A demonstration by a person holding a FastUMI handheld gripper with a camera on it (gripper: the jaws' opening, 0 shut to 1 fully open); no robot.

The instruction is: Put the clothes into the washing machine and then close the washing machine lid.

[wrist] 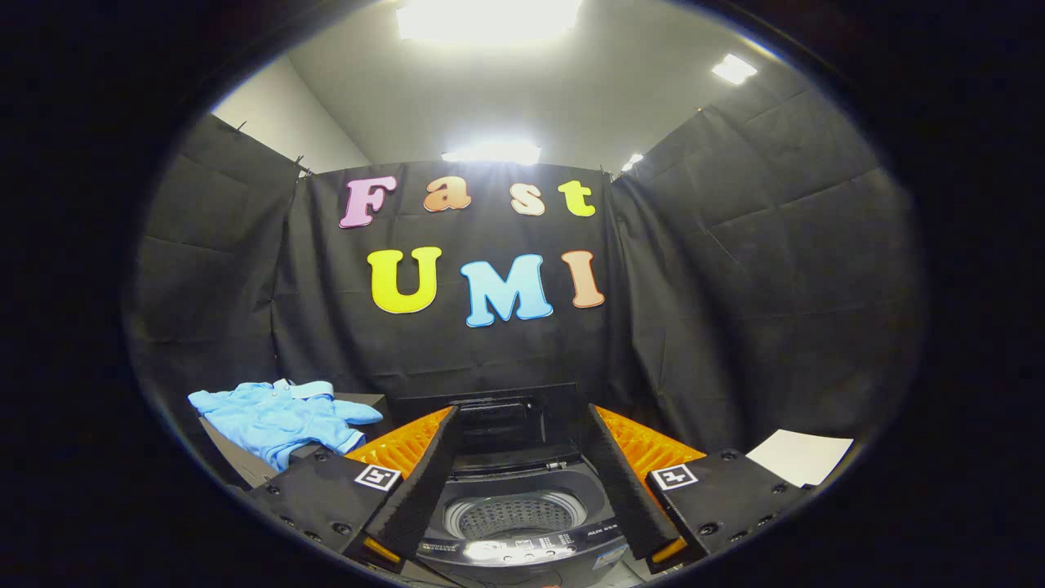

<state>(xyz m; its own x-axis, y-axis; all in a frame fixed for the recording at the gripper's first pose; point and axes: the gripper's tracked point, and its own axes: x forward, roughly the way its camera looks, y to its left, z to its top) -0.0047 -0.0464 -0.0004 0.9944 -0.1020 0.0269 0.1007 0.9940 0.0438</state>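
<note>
A light blue shirt lies crumpled on a dark stand to the left of the fingers. The small dark washing machine stands just ahead, seen between the fingers. Its lid is raised upright at the back, and the perforated drum shows through the round opening with nothing visible inside. My gripper is open, its fingers spread wide with nothing between them, held above the machine's front.
The dark stand under the shirt reaches beside the left finger. A white sheet lies on a surface to the right of the right finger. Black cloth walls close the booth behind and at both sides.
</note>
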